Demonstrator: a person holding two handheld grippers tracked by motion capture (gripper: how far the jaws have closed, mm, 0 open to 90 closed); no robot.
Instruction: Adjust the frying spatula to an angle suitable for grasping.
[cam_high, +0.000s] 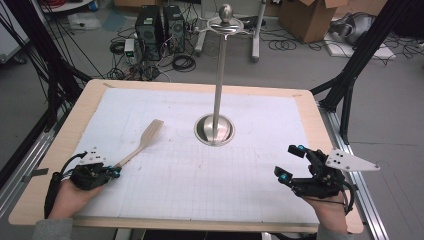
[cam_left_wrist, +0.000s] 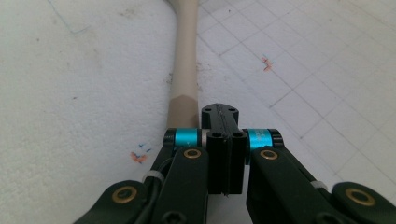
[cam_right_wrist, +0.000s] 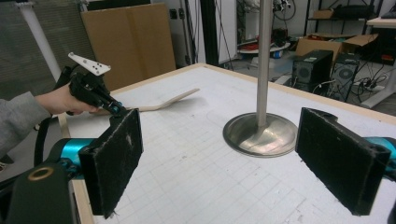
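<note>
The left hand-held gripper (cam_high: 116, 172), jaws shut with nothing between them, sits near the tabletop's (cam_high: 60, 145) front left corner at the wooden spatula's (cam_high: 141, 143) handle end, its length running toward the stand (cam_high: 215, 129); the wide-open right hand-held gripper (cam_high: 290, 162) is well apart.

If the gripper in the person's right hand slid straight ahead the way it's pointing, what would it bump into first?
Probably the round base of the metal stand: seen from the right gripper, it lies dead ahead between the open jaws, though the depth is uncertain.
</note>
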